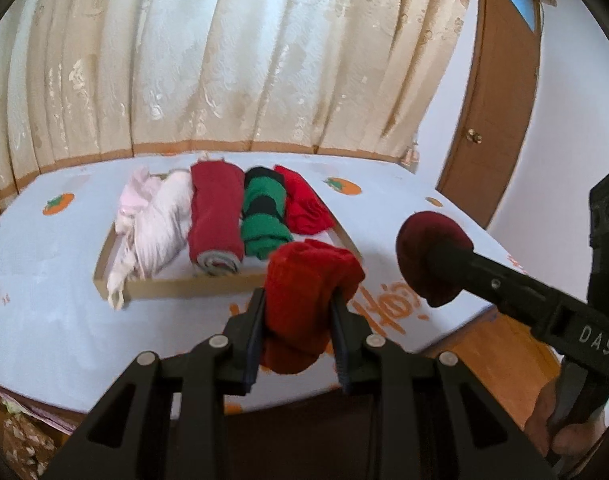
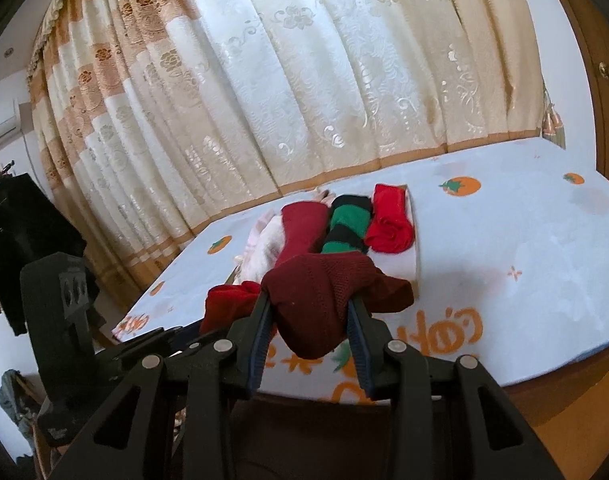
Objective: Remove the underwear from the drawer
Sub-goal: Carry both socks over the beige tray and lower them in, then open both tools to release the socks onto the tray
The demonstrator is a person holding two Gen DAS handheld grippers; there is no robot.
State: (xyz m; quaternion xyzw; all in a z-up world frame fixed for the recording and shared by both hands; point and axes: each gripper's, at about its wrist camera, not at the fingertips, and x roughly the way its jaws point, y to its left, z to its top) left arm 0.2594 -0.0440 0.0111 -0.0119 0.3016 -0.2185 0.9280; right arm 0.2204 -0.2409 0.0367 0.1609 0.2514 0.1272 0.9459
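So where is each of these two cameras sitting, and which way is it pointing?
Left wrist: on the left gripper, looking along its fingers over the bed to the drawer and curtain; it grips a red roll. The right gripper and a hand show at right.
Right wrist: on the right gripper, same direction; it grips a maroon roll. The left gripper shows at left.
Shared: bed, drawer, curtain, both rolls, both grippers.

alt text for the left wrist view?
Left gripper clamps a red rolled garment above the bed; right gripper holds a maroon one. Behind, the drawer tray holds more rolled garments.
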